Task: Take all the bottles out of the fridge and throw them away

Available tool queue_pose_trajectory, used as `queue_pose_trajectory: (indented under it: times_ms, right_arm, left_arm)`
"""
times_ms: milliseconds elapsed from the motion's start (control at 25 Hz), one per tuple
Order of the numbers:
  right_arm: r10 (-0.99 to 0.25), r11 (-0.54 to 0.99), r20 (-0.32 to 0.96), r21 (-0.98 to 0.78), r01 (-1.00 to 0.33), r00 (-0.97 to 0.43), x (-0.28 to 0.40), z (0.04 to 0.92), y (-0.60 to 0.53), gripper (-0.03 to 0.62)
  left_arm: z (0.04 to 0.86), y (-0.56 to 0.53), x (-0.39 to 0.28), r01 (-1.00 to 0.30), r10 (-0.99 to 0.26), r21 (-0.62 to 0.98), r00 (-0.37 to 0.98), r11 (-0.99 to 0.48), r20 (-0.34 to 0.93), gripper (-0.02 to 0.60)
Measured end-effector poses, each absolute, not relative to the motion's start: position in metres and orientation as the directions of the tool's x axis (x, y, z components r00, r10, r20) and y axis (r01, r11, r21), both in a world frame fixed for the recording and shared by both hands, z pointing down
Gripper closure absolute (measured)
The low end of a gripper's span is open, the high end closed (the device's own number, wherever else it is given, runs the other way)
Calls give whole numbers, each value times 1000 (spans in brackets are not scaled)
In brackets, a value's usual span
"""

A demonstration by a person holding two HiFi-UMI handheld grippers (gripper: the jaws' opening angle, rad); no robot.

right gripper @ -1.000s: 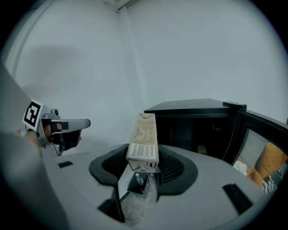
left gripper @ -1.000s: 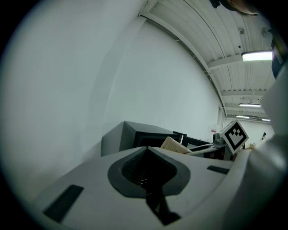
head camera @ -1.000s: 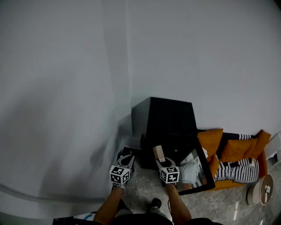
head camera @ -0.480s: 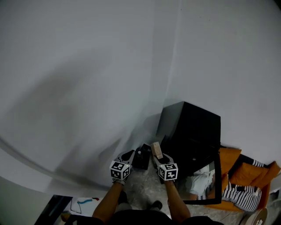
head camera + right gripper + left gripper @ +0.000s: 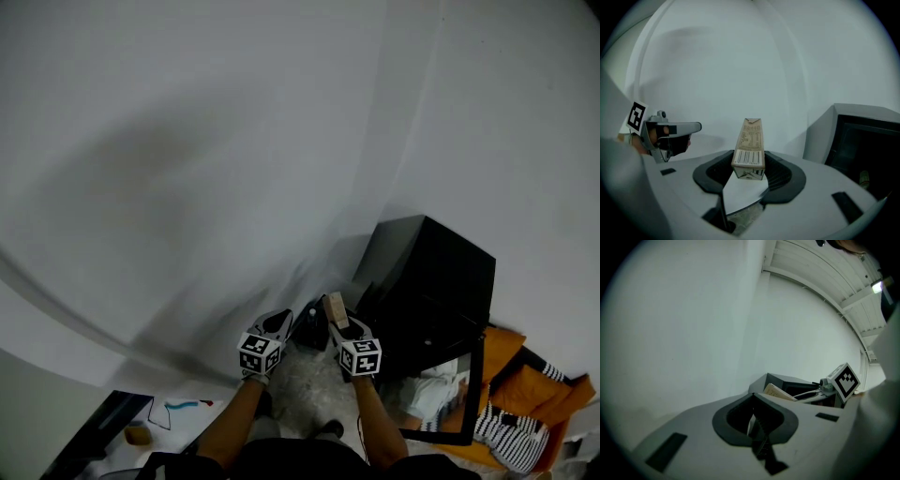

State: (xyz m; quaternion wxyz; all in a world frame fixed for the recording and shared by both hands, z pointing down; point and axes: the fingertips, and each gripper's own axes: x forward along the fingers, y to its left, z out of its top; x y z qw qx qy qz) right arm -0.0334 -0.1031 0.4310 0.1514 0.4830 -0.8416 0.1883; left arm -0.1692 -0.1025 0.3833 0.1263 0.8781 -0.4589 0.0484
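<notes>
White wall backs the fridge (image 5: 431,272). Left of it, right hand-held gripper (image 5: 339,323) clamped on a carton (image 5: 749,147); farther left, left hand-held gripper (image 5: 279,323), jaws together.

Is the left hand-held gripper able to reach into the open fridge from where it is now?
Probably not directly. The left hand-held gripper is shut and sits on the far side of the right hand-held gripper, which grips a carton and stands between it and the fridge.
</notes>
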Motion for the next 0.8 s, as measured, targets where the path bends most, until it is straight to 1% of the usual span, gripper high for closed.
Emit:
queue_pose_trajectory:
  times_ms: [440,800]
  right_arm:
    - [-727,488,477,-146,-860,-494,-42,474,-126,390]
    - [-724,458,507,-154,-875,-468,-28,575,-155,390]
  left_arm:
    - [428,-120,-168,-813,-785,195,582,-549,211,575]
    - [524,-152,-142,-767,-726,244,641,-594,247,575]
